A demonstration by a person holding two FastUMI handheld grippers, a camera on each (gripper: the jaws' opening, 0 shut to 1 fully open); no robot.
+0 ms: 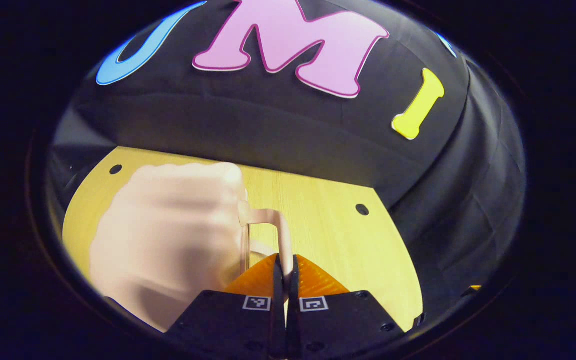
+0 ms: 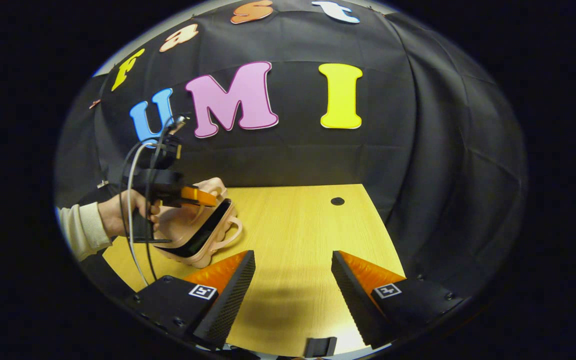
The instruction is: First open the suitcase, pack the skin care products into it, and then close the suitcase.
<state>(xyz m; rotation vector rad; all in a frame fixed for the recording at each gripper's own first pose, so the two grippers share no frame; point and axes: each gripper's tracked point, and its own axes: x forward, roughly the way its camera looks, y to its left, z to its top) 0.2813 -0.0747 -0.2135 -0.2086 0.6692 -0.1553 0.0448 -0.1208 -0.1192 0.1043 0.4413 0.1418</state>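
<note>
The suitcase [image 2: 195, 232], likely light and stiff-shelled, hangs ajar by its handle [image 1: 273, 227], which the left gripper [image 1: 285, 265] pinches, while the right gripper [image 2: 293, 282] gapes empty.

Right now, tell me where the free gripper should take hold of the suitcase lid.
Probably the lid's raised front edge. The suitcase is part open, so that rim stands clear. Come in from the handle side; the left gripper already pinches a handle loop.
</note>
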